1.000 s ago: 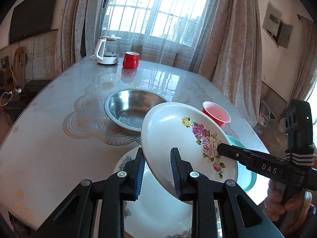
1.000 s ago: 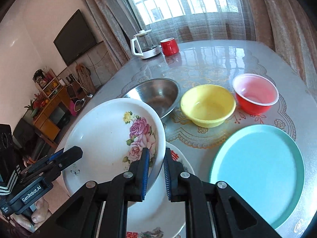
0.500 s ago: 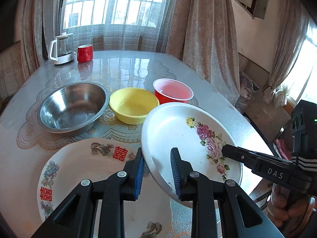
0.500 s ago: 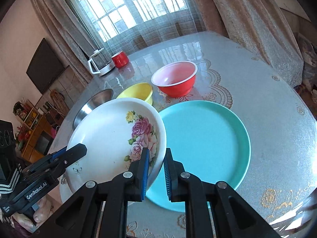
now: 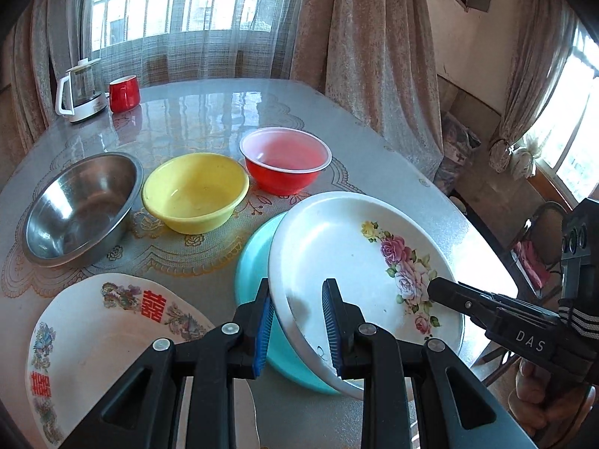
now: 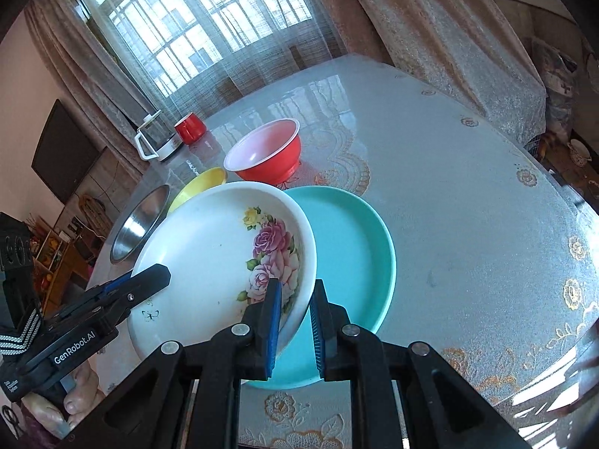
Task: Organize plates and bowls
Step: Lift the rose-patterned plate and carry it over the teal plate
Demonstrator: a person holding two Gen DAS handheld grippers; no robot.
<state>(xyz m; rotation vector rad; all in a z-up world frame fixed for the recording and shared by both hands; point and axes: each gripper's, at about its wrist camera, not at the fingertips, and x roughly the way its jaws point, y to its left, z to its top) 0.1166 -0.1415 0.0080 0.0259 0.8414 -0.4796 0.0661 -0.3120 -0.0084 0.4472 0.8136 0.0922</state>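
Since 1 s ago the rose plate (image 5: 359,258) went rightward, off the red-character plate (image 5: 108,340) to over the teal plate (image 6: 352,254). Left gripper (image 5: 295,321) & right gripper (image 6: 294,318) jaws both nearly closed, pinching its rim. Not set down yet; bowls unstacked on tabletop (image 6: 468,205).

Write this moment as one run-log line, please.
step: stacking | left hand-held gripper: shut on rose plate | right hand-held gripper: shut on rose plate | plate: tilted over teal plate
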